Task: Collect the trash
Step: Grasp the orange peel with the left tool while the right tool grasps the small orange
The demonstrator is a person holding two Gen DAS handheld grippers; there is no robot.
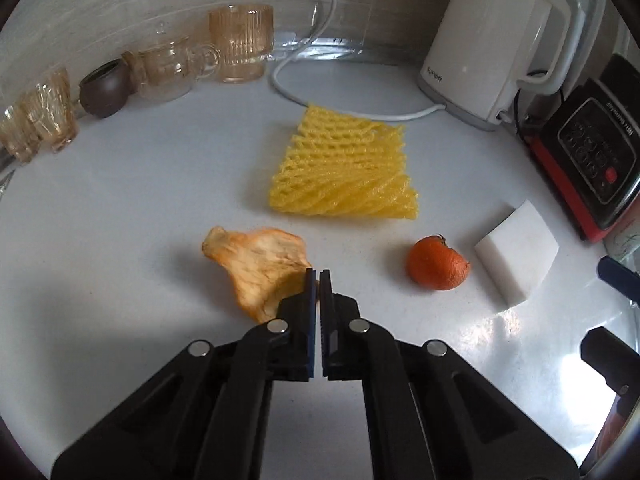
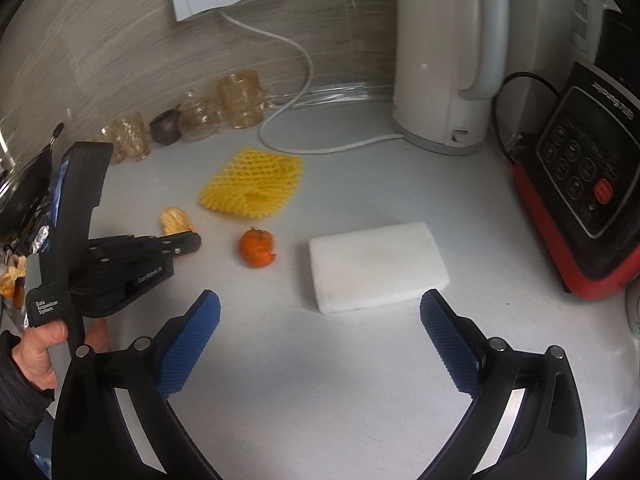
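On white counter (image 1: 120,200): left gripper (image 1: 319,276) pinched shut on edge of pale peel (image 1: 256,264); right gripper (image 2: 320,312) spread wide, holding nothing. Beyond: orange peel (image 1: 436,264), white sponge (image 2: 376,266), yellow foam net (image 1: 344,172), kettle (image 1: 488,40).

Right gripper (image 2: 320,320) fingers spread wide above the counter (image 2: 320,380), white sponge (image 2: 376,266) just beyond them

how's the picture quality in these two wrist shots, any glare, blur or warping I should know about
Left wrist view: sharp at centre, window glare on the countertop at lower right, fisheye bending the kettle and a dark vignette at the corners. Right wrist view: softer and slightly blurred throughout, the row of glasses smeared, even light, the same edge warping.
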